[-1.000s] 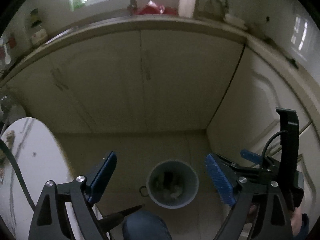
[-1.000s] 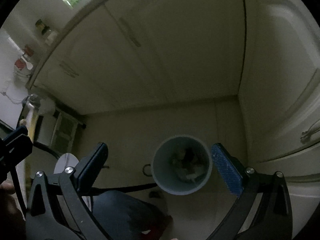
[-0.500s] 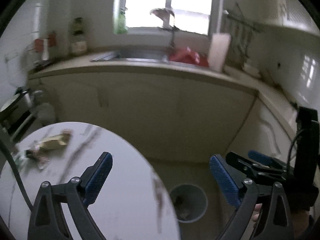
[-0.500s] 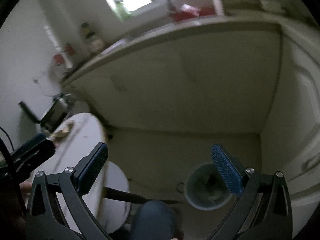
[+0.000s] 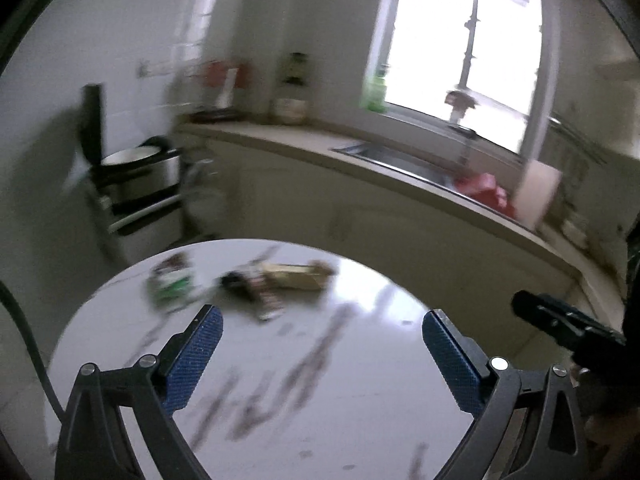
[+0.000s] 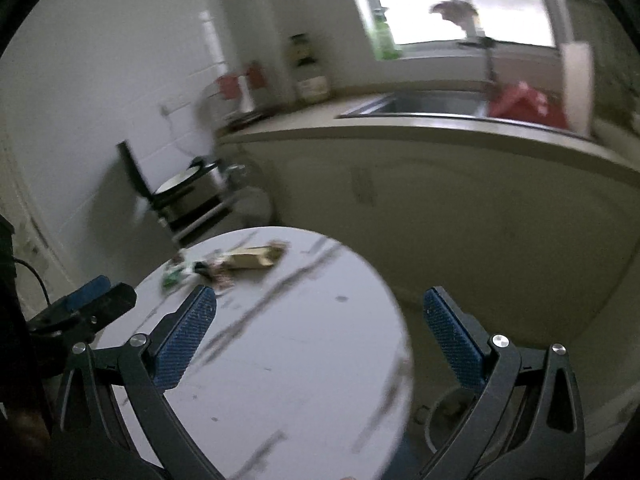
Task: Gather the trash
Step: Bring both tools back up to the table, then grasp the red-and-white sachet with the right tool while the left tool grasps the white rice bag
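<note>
Left wrist view: both grippers, left and right, gape empty. Those wrappers look light, crinkly, slippery, so I'd pinch a raised edge.

Three wrappers lie close together at the far side of the table. Behind it runs the counter, sink set in, window above.

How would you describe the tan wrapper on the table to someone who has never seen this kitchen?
Look at the round white table below the sink counter. At its far edge lies a small cluster of litter. The tan wrapper is the long, pale-brown piece on the right, beside a green wrapper and dark scraps.
</note>
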`<state>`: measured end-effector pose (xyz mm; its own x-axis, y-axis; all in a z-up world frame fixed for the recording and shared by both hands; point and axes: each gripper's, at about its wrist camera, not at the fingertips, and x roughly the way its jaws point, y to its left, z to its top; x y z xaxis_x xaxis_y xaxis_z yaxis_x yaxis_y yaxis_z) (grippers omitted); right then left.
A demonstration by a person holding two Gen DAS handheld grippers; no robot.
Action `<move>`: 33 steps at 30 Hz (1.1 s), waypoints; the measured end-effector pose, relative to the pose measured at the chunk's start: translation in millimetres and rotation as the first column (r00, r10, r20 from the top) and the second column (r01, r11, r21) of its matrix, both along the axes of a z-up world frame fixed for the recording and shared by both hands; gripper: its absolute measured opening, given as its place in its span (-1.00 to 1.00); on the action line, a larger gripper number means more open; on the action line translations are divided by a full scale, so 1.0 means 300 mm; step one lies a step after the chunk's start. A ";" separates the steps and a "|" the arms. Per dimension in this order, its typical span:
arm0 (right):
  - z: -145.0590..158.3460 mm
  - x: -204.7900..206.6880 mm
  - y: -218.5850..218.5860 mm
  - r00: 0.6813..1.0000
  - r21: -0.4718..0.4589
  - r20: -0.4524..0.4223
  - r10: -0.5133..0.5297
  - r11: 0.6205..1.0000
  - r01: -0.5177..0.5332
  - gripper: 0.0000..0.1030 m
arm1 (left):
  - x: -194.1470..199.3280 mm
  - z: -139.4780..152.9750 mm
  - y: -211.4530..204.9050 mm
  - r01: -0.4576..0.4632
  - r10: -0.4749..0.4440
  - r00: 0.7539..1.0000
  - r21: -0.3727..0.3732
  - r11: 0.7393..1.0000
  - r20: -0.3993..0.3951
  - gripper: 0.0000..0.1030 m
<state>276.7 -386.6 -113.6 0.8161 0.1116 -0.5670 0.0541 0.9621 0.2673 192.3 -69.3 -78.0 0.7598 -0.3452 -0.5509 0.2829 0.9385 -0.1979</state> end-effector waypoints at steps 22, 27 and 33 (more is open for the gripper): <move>-0.355 0.612 0.542 0.914 -0.062 -0.298 0.277 0.949 -0.308 0.78 | 0.508 -0.167 0.203 -0.206 0.232 0.955 0.150 0.967 -0.183 0.91; -0.425 0.685 0.575 0.897 -0.064 -0.330 0.294 0.941 -0.333 0.59 | 0.696 -0.232 0.171 -0.167 0.208 0.957 0.204 0.965 -0.200 0.91; -0.456 0.735 0.585 0.889 -0.070 -0.344 0.303 0.935 -0.346 0.40 | 0.890 -0.296 0.104 -0.064 0.134 0.971 0.321 0.945 -0.200 0.94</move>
<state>497.1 -211.1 -250.4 0.5165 0.2493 -0.8192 -0.2050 0.9649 0.1643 459.2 -38.0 -167.0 0.6315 -0.0603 -0.7730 0.1685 0.9838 0.0610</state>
